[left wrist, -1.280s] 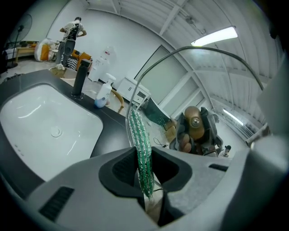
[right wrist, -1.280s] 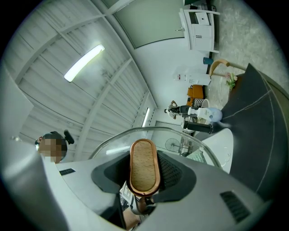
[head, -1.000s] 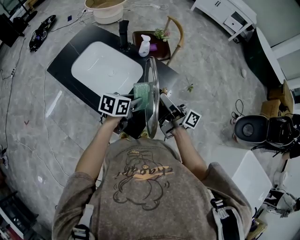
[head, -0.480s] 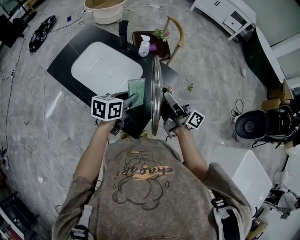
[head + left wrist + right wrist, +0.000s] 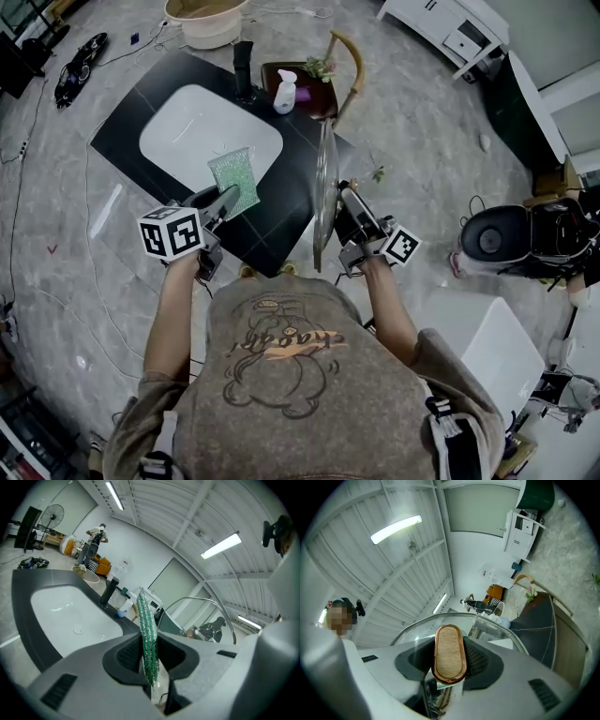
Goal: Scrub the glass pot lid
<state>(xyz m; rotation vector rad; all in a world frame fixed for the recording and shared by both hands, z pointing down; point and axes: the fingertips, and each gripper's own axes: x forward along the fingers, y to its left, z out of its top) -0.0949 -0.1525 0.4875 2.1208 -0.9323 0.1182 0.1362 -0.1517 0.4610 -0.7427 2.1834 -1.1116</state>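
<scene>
**Lid on edge, scrubber held off it**

The person stands at the near corner of a black counter (image 5: 281, 220) with a tool in each hand. The right gripper (image 5: 343, 198) is clamped on the wooden handle (image 5: 449, 654) of the glass pot lid (image 5: 324, 187). Its jaws are partway apart with the oval handle filling the gap between the pads. The lid stands on edge in the air, over the counter's near corner and just right of the white sink (image 5: 187, 131). Its steel rim runs away from the person, and its handle side faces their right.

The left gripper (image 5: 221, 199) has its jaws pinched close on a green scrub pad (image 5: 232, 180). The pad is thin and glittery, gripped by its lower end so most of it sticks out past the fingertips. It hangs over the sink's near right edge and is clear of the lid, with a strip of bare counter showing between the two. In the left gripper view the lid's rim arcs off to the right beyond the pad.

At the back of the sink stands a dark tap (image 5: 243, 67). A white bottle (image 5: 284, 91) sits just beside it, on the seat of a wooden chair (image 5: 349, 66) pushed up behind the counter.
</scene>
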